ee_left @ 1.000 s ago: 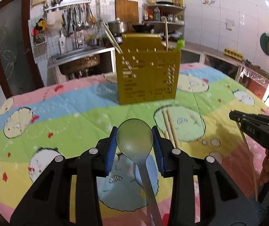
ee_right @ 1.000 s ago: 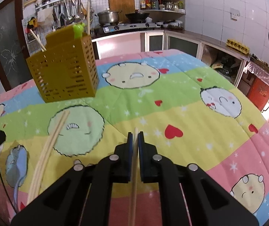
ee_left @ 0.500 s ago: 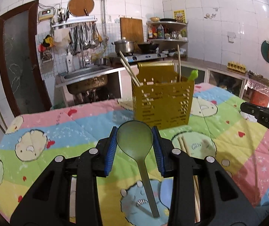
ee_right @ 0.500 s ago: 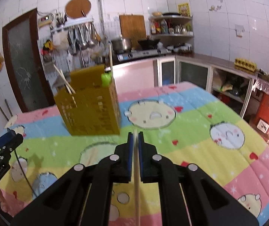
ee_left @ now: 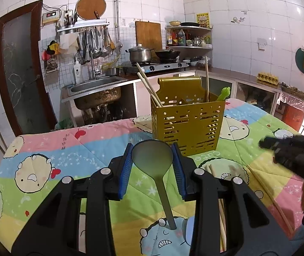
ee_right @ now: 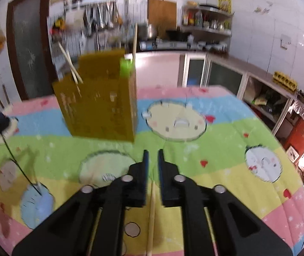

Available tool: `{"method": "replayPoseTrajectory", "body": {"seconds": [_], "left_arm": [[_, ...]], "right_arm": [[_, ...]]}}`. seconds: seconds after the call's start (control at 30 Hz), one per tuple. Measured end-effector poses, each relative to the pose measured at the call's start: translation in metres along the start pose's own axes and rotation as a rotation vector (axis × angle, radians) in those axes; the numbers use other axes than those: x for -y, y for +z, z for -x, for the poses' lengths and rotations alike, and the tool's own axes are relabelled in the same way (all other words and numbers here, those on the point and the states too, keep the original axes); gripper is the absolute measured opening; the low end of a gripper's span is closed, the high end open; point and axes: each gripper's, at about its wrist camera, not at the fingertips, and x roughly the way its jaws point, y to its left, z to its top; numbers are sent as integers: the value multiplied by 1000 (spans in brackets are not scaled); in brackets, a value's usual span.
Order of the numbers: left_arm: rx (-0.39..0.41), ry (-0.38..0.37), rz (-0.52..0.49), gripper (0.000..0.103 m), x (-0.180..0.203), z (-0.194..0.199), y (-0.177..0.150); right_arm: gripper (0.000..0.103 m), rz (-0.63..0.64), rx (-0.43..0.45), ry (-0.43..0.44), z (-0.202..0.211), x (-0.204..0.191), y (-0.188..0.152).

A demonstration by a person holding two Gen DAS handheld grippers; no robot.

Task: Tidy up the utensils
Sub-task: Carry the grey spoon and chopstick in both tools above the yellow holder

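While my left fingers [ee_left: 152, 166] pinched the spoon [ee_left: 152, 156] by its bowl just short of the yellow caddy [ee_left: 187, 125] on the desk [ee_left: 100, 140], my right fingers [ee_right: 152, 164] had just been parting, the chopstick [ee_right: 151, 219] loose between them, so I judged the spoon needed lifting clear over the rim.

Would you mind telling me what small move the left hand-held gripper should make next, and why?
Probably carry the spoon forward and up over the yellow holder. The left hand-held gripper grips its bowl, handle hanging down, and the holder stands just ahead with chopsticks already inside.
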Motion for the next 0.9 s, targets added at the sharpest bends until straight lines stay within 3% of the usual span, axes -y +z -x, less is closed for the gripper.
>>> {"method": "replayPoseTrajectory", "body": {"seconds": [0.03,0.1,0.27,0.33,0.4,0.6,0.9], "left_arm": [[-2,1,-2,35,1,-1,0],[-8,-1,-1,35,0,-5,2],[-26,-6,6,35,-1,-14,5],[-31,-5,7,35,-2,-18,6],[-33,-4,7,35,-2,-20,6],[-16,1,1,35,-1,-20,8],[22,7,15,35,-4,-6,12]], "right_arm": [[48,-5,-25,3,-9,0,-4],[45,5,-62,-21,-22,0,-12],[23,17,-168,-50,-48,0,-24],[9,23,-167,-55,-51,1,-24],[6,13,-162,-42,-48,3,-22],[5,-30,-26,-14,-11,12,-6],[5,-66,299,3,63,15,23]]}}
